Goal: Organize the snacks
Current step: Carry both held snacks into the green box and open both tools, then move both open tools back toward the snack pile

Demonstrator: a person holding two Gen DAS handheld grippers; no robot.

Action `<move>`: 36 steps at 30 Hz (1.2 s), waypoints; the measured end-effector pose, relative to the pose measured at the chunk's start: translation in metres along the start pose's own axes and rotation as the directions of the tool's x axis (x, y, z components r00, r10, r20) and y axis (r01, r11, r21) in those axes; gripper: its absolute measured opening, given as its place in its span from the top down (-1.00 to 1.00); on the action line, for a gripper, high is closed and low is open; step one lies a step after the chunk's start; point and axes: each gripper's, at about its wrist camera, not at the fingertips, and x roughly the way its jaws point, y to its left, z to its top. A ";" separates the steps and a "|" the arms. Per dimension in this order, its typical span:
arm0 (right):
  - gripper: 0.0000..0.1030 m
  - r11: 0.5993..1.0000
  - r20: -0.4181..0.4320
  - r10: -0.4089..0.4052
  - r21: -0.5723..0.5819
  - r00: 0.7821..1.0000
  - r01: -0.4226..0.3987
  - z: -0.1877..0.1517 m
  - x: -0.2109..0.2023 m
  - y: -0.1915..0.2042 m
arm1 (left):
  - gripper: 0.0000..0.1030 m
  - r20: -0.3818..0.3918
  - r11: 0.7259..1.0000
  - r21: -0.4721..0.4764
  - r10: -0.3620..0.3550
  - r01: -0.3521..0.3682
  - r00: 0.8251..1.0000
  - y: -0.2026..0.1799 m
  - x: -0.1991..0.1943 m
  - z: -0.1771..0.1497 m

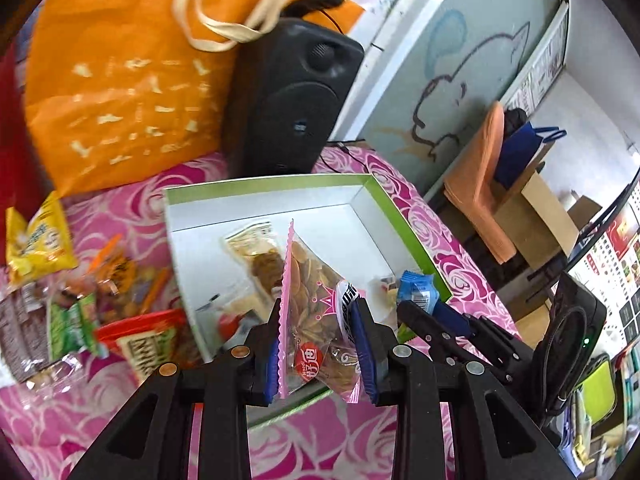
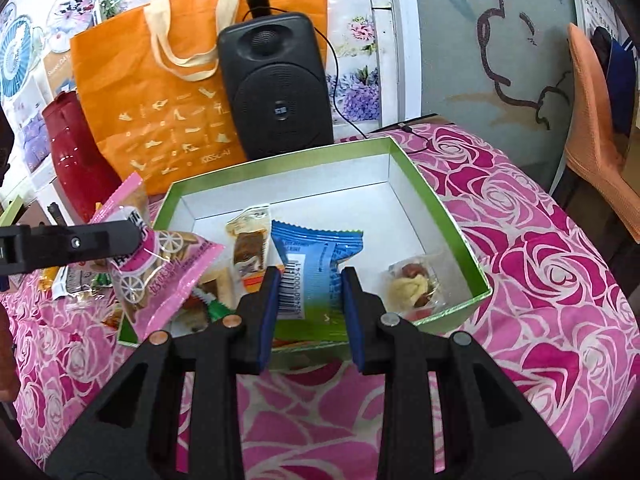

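Rose-print desk (image 2: 540, 264), green box (image 2: 440, 200): left gripper (image 1: 320, 344) fingers clamp the pink snack packet (image 1: 308, 300), right gripper (image 2: 308, 312) fingers pinch the blue packet (image 2: 316, 264).

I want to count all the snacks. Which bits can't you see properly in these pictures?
- Snack pile, left wrist view: blurred, so its packs can't be counted.
- Box near corner, right wrist view: hidden behind the pink packet in the left tongs.
- Blue packet, right wrist view: lower part hidden by the right tongs.
- Red container, right wrist view: partly behind the orange bag.
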 end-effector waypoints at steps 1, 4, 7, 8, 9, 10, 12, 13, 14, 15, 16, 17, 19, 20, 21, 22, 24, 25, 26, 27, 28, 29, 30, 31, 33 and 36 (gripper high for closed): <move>0.36 1.000 -0.003 -0.003 -0.004 1.000 0.003 0.000 0.004 -0.002 | 0.39 -0.007 1.000 0.004 0.004 -0.004 1.000 -0.001 0.005 0.001; 0.36 1.000 -0.015 -0.008 -0.020 1.000 0.007 0.000 0.014 -0.004 | 0.37 -0.031 1.000 0.014 0.015 -0.015 0.999 -0.002 0.018 0.002; 0.30 0.999 -0.025 -0.011 -0.048 1.000 0.010 -0.004 0.024 -0.003 | 0.24 -0.032 0.999 0.028 0.033 -0.032 0.999 -0.002 0.024 -0.001; 0.02 0.998 -0.026 -0.018 -0.061 0.999 0.017 -0.005 0.026 -0.002 | -0.04 -0.016 0.999 0.027 0.044 -0.044 0.999 -0.001 0.023 -0.002; -0.39 0.997 -0.022 -0.028 -0.079 0.999 0.027 -0.007 0.026 0.000 | -0.24 0.010 0.998 0.017 0.057 -0.057 0.998 0.001 0.019 -0.003; -0.55 0.995 -0.014 -0.030 -0.094 0.999 0.029 -0.009 0.025 0.001 | -0.63 0.035 0.997 0.003 0.077 -0.077 0.996 0.003 0.015 -0.004; -0.72 0.993 0.001 -0.025 -0.114 1.000 0.025 -0.012 0.022 0.005 | -0.78 0.100 0.991 -0.007 0.131 -0.131 0.986 0.004 0.004 -0.005; -0.73 0.992 0.001 -0.025 -0.122 1.000 0.025 -0.012 0.021 0.006 | -0.78 0.115 0.988 0.001 0.150 -0.151 0.982 0.004 0.001 -0.005; -0.84 0.992 -0.003 -0.028 -0.125 1.000 0.027 -0.013 0.022 0.007 | -0.79 0.116 0.985 0.012 0.169 -0.172 0.979 0.004 -0.002 -0.005; -0.99 0.992 -0.013 -0.032 -0.124 0.999 0.031 -0.013 0.023 0.008 | -0.79 0.110 0.984 0.013 0.178 -0.180 0.978 0.004 -0.003 -0.005; -0.99 0.992 -0.021 -0.032 -0.123 0.999 0.030 -0.013 0.024 0.009 | -0.79 0.107 0.983 0.007 0.182 -0.184 0.977 0.005 -0.003 -0.005; -0.99 0.993 -0.029 -0.029 -0.119 0.999 0.025 -0.013 0.024 0.011 | -0.79 0.106 0.983 -0.001 0.185 -0.186 0.977 0.006 -0.005 -0.006; -0.99 0.994 -0.035 -0.020 -0.112 0.999 0.016 -0.013 0.022 0.014 | -0.79 0.107 0.980 -0.015 0.198 -0.197 0.974 0.009 -0.009 -0.009; -0.99 0.994 -0.032 -0.013 -0.113 0.999 0.009 -0.012 0.019 0.017 | -0.79 0.109 0.980 -0.017 0.200 -0.199 0.974 0.009 -0.013 -0.011; -0.99 0.993 -0.028 -0.010 -0.117 1.000 0.006 -0.012 0.017 0.020 | -0.79 0.112 0.979 -0.018 0.202 -0.202 0.973 0.009 -0.014 -0.014; -0.99 0.992 -0.021 -0.008 -0.127 1.000 0.006 -0.011 0.013 0.024 | -0.79 0.116 0.978 -0.017 0.207 -0.206 0.971 0.009 -0.017 -0.016; -0.99 0.989 -0.011 -0.008 -0.145 1.000 0.006 -0.010 0.007 0.030 | -0.79 0.125 0.979 -0.019 0.206 -0.205 0.971 0.010 -0.024 -0.017; -0.99 0.988 -0.006 -0.008 -0.153 1.000 0.007 -0.009 0.003 0.033 | -0.79 0.131 0.979 -0.021 0.203 -0.202 0.970 0.010 -0.028 -0.019; -0.99 0.987 0.000 -0.005 -0.159 1.000 0.005 -0.008 0.000 0.036 | -0.79 0.138 0.979 -0.025 0.202 -0.201 0.970 0.010 -0.033 -0.021; -0.99 0.987 0.004 -0.002 -0.163 1.000 0.003 -0.008 -0.003 0.039 | -0.79 0.144 0.979 -0.027 0.202 -0.200 0.969 0.011 -0.036 -0.022; -0.99 0.986 0.007 0.001 -0.168 1.000 0.000 -0.008 -0.006 0.042 | -0.79 0.152 0.979 -0.029 0.202 -0.199 0.968 0.011 -0.041 -0.023; -0.99 0.985 0.009 0.002 -0.174 1.000 0.000 -0.007 -0.009 0.045 | -0.79 0.158 0.979 -0.031 0.202 -0.199 0.967 0.012 -0.045 -0.025; -0.99 0.984 0.011 0.003 -0.179 1.000 -0.001 -0.008 -0.011 0.048 | -0.79 0.163 0.979 -0.033 0.203 -0.200 0.965 0.012 -0.048 -0.026; -0.99 0.982 0.012 0.002 -0.187 1.000 0.000 -0.008 -0.014 0.052 | -0.79 0.168 0.979 -0.036 0.205 -0.202 0.964 0.012 -0.052 -0.028; -0.99 0.980 0.009 -0.001 -0.198 1.000 0.003 -0.009 -0.018 0.059 | -0.79 0.179 0.978 -0.044 0.211 -0.206 0.961 0.015 -0.062 -0.034; -0.99 0.976 -0.003 0.001 -0.218 1.000 -0.001 -0.011 -0.022 0.073 | -0.79 0.190 0.971 -0.059 0.237 -0.230 0.953 0.021 -0.076 -0.043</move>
